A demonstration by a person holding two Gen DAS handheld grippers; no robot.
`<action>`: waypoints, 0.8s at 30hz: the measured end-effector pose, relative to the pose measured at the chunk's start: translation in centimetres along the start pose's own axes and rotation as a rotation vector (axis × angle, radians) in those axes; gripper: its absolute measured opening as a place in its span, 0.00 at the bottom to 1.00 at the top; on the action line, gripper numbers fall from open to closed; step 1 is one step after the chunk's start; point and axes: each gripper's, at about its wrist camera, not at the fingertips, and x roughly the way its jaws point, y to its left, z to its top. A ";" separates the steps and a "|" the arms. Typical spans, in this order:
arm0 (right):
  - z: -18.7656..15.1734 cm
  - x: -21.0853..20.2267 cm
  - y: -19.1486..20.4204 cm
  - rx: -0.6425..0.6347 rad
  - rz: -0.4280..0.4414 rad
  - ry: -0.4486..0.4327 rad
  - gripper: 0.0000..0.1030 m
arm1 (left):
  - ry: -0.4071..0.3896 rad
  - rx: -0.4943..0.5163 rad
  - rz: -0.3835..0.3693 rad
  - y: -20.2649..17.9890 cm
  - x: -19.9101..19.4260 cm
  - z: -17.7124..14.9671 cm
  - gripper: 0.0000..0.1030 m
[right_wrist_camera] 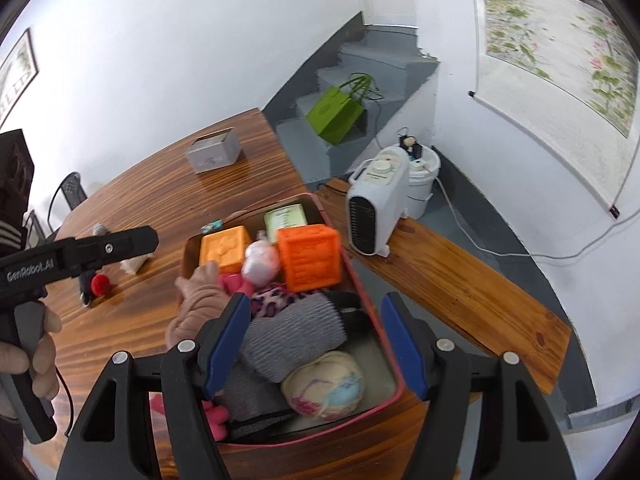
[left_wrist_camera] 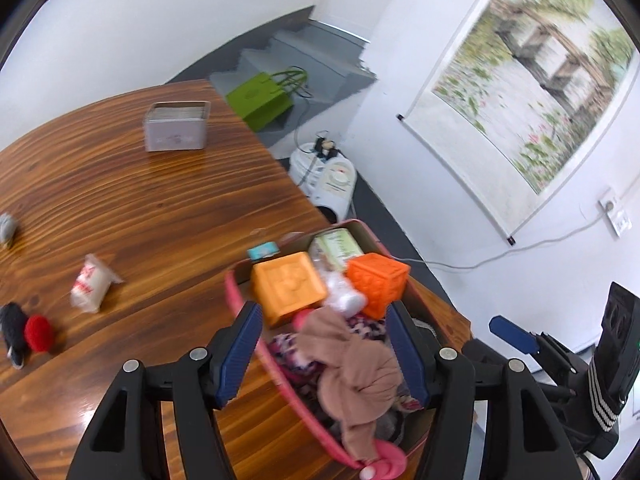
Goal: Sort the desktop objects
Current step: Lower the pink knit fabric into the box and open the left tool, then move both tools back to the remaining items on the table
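Left tongs [left_wrist_camera: 324, 354] stand open above tan cloth [left_wrist_camera: 352, 364] in pink tray [left_wrist_camera: 236, 296]; right tongs [right_wrist_camera: 314, 344] open, empty.

We see only part of the grey thing [left_wrist_camera: 7, 228] at the table's [left_wrist_camera: 140, 208] left, cut by the edge. The label of the packet [left_wrist_camera: 90, 284] is too blurred for us to read.
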 end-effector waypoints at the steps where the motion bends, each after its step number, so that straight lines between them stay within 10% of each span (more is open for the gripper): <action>1: 0.0 0.2 0.6 -0.017 0.013 0.005 0.70 | -0.003 -0.009 0.007 0.4 -0.3 -0.1 0.64; 8: -0.2 1.9 5.0 -0.137 0.090 0.050 0.70 | -0.020 -0.073 0.036 3.5 -2.8 -1.9 0.64; 24: -2.1 5.6 6.7 -0.204 -0.036 0.183 0.80 | -0.045 -0.219 0.134 11.5 -8.2 -6.6 0.64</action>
